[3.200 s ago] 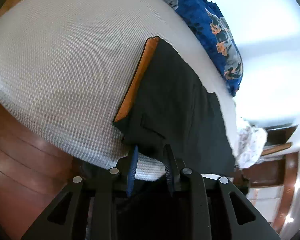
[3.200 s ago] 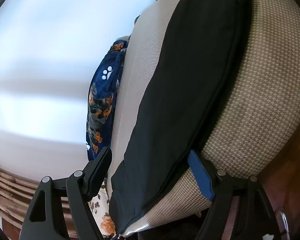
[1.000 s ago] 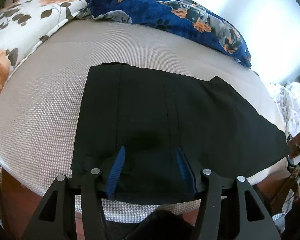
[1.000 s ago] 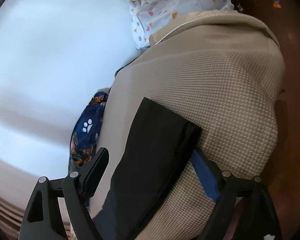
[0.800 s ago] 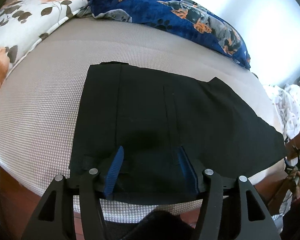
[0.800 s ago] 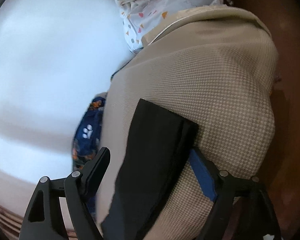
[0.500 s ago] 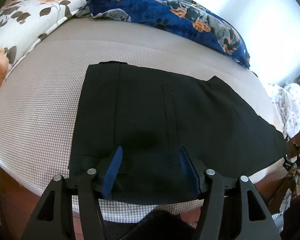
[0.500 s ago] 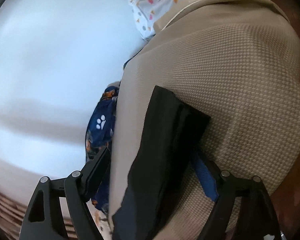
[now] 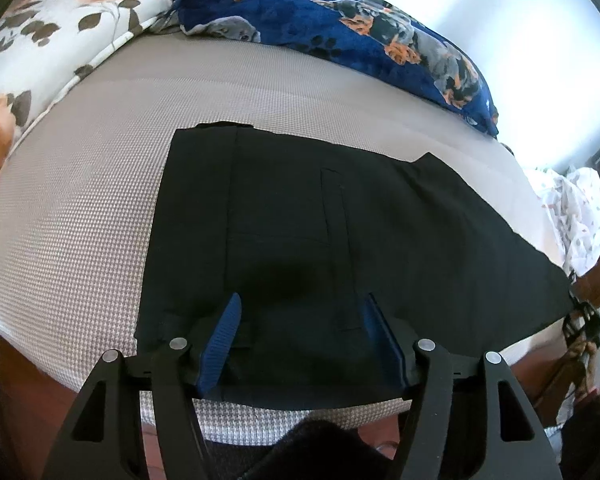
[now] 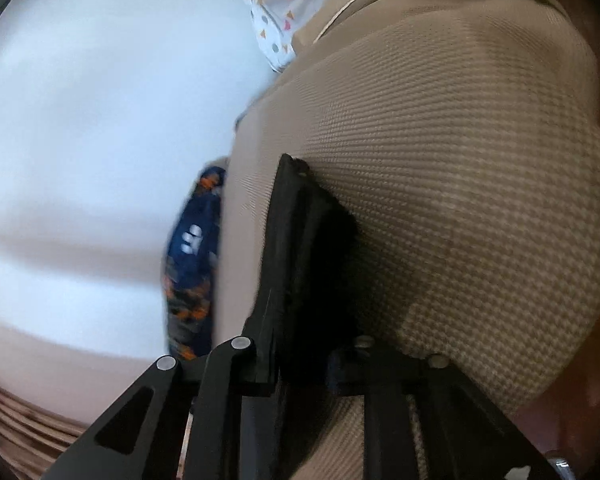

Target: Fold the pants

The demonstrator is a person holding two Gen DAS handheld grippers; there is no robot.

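Note:
The black pants lie flat on the beige houndstooth bed, waist end near me, legs running off to the right. My left gripper is open, its blue pads resting over the waistband near the bed's front edge. In the right wrist view, my right gripper has closed on the leg end of the pants, which stands up in a thick black fold between the jaws. That view is blurred.
A navy dog-print blanket lies along the far side of the bed, also showing in the right wrist view. A floral pillow sits at far left. White patterned cloth lies at the right end. Wooden floor shows below the bed edge.
My right gripper's jaws have closed on the leg end of the pants, and that view has swung. My left gripper has stayed open over the waistband.

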